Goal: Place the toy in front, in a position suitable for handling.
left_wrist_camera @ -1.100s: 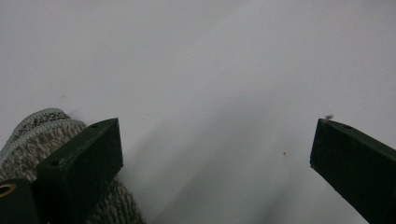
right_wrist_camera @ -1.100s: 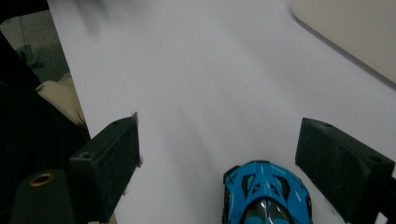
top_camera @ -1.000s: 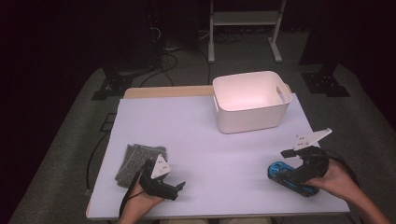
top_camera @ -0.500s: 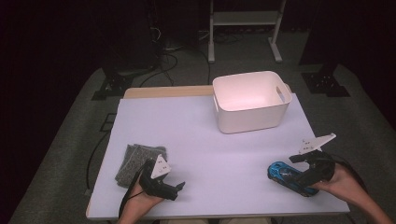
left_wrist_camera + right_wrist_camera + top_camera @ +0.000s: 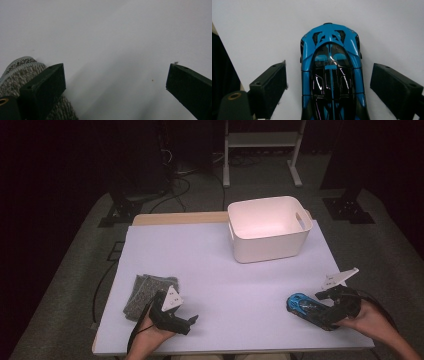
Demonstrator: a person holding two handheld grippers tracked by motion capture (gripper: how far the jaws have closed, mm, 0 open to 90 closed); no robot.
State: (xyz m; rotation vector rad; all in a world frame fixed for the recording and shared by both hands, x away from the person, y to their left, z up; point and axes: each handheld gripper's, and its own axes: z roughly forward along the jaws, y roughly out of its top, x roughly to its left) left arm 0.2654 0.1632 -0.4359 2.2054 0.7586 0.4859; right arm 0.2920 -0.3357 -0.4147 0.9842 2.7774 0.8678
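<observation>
Blue toy car (image 5: 332,72) lies between right tool's (image 5: 329,82) spread jaws.

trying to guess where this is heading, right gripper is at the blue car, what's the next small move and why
Probably close the right gripper on the blue toy car. In the right gripper view its jaws stand open on either side of the car's body, a gap showing on each side, and the car rests on the table. The white bin looks like a likely place for it afterwards.
</observation>
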